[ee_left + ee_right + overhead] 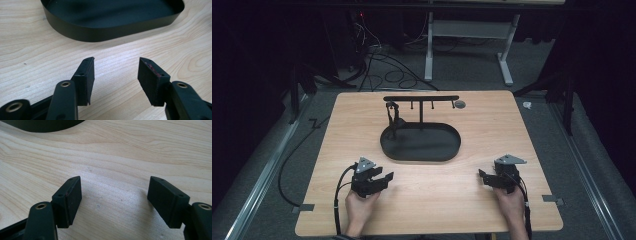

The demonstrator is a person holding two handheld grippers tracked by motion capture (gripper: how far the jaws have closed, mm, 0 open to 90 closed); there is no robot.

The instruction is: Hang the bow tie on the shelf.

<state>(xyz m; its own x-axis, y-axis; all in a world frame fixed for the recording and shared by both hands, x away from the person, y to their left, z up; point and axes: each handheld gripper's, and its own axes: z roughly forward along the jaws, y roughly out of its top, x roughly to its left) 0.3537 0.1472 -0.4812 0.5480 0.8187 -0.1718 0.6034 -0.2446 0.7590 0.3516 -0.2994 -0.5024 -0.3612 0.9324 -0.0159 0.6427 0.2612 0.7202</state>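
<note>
High view | left gripper fingers spread, empty | right gripper fingers spread, empty | both on worktop near black tray

I see the tray in the middle of the table, my left gripper and right gripper nearer me, either side.

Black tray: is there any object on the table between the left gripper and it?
No, nothing visible. Between the left gripper and the black tray lies only bare wooden table; its jaws stand open and empty, pointing at the tray wall.
</note>
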